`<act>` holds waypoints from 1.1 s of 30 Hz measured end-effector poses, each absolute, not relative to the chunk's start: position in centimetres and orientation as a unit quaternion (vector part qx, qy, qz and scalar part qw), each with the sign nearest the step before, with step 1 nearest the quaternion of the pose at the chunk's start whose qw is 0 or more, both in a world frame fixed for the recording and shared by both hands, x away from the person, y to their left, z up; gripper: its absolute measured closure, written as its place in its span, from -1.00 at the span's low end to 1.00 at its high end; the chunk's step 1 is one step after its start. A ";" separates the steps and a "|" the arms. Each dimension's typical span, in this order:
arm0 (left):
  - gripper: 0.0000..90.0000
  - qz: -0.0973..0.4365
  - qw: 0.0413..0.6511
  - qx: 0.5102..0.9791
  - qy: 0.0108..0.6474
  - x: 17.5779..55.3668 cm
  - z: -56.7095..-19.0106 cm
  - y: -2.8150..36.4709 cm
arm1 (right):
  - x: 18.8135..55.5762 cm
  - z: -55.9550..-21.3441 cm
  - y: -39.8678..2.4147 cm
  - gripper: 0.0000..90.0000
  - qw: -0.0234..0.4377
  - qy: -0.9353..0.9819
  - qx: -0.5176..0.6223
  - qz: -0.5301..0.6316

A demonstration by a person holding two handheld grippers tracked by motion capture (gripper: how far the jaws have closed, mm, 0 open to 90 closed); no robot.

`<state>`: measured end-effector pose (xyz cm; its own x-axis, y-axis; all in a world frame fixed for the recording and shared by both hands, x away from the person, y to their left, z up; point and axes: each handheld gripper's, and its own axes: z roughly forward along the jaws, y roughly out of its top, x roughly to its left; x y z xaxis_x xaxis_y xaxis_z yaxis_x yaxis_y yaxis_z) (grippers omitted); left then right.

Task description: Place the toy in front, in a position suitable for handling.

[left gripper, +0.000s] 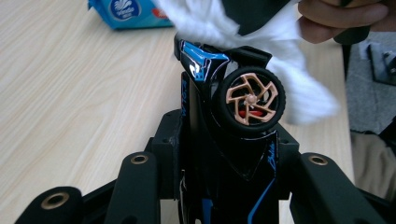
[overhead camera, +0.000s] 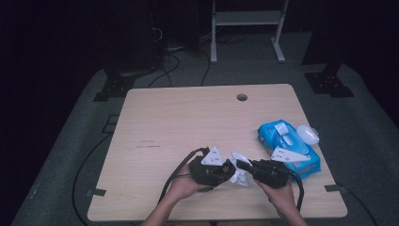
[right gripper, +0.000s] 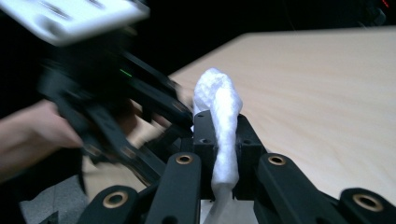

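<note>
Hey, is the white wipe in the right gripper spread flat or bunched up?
Bunched up. The white wipe is pinched into a narrow crumpled strip between the right gripper jaws, pressed toward the toy car in the left gripper.

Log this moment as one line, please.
left gripper: shut on toy car | right gripper: shut on wipe | wipe against car | wipe pack on table

The toy car (left gripper: 233, 116) runs off the bottom edge of the left gripper view, its lower body hidden between the jaws — one wheel shows. The white wipe (right gripper: 220, 126) is cut off at the bottom of the right gripper view, where the left gripper (right gripper: 107, 116) is blurred — its jaws unreadable there. The blue wipes pack (left gripper: 128, 11) is cropped by the top edge.
</note>
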<state>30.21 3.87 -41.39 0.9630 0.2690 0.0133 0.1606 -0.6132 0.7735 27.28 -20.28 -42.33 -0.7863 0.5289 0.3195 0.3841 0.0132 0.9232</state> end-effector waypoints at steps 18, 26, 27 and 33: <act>0.28 0.054 0.453 0.881 0.125 30.3 -40.6 4.5 | 27.2 -42.2 -21.0 0.84 0.058 0.692 0.328 0.641; 0.28 0.044 0.477 0.868 0.133 30.6 -40.1 5.2 | 27.7 -43.4 -21.7 0.84 0.055 0.696 0.349 0.625; 0.28 0.045 0.477 0.867 0.134 30.6 -40.1 5.3 | 27.7 -43.6 -21.7 0.84 0.052 0.699 0.352 0.620; 0.28 0.050 0.462 0.875 0.131 30.6 -40.3 5.1 | 27.3 -42.5 -21.1 0.84 0.054 0.693 0.335 0.636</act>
